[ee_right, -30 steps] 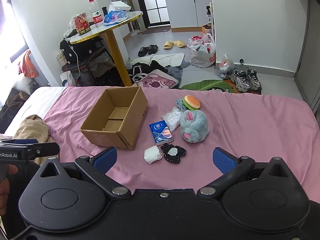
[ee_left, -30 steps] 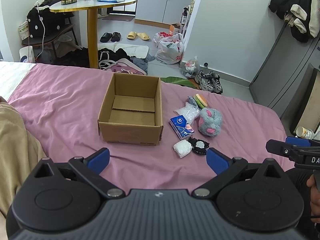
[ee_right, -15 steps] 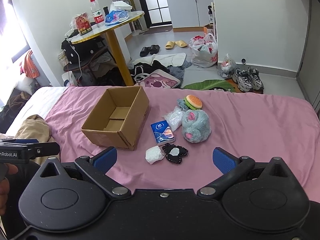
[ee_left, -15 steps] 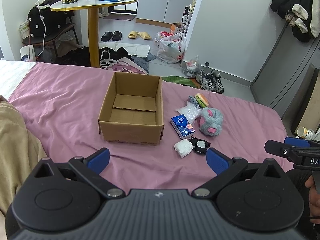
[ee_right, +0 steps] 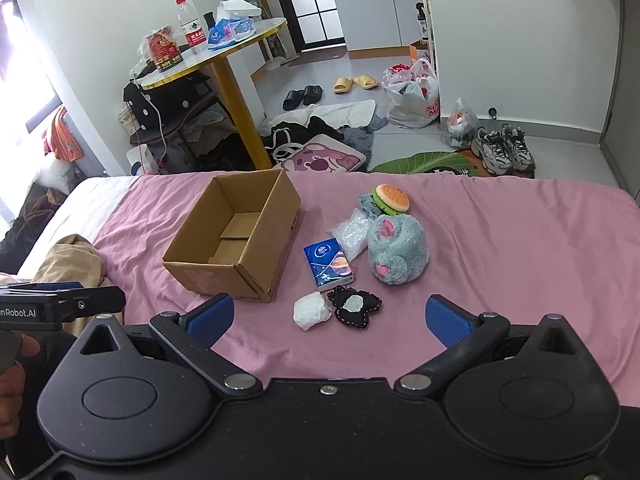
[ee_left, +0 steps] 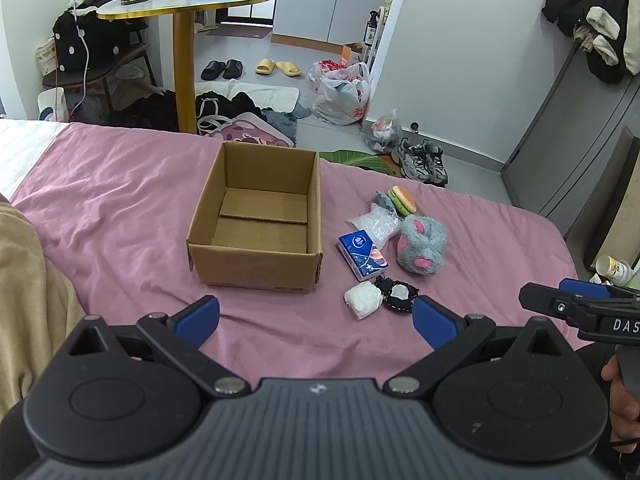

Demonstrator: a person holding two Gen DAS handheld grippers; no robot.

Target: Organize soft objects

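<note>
Both grippers, left [ee_left: 316, 316] & right [ee_right: 327, 318], spread wide, empty, above the pink sheet [ee_right: 500, 248]. Soft toys: grey plush [ee_right: 397, 254], burger [ee_right: 390, 199], tissue pack [ee_right: 329, 263], beside empty cardboard box [ee_left: 258, 220]; nothing between.

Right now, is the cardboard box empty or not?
Empty. Both views show the cardboard box open-topped, with only its bare bottom flaps inside.

Soft items [ee_left: 422, 243] clustered right of empty box [ee_left: 258, 218].
</note>
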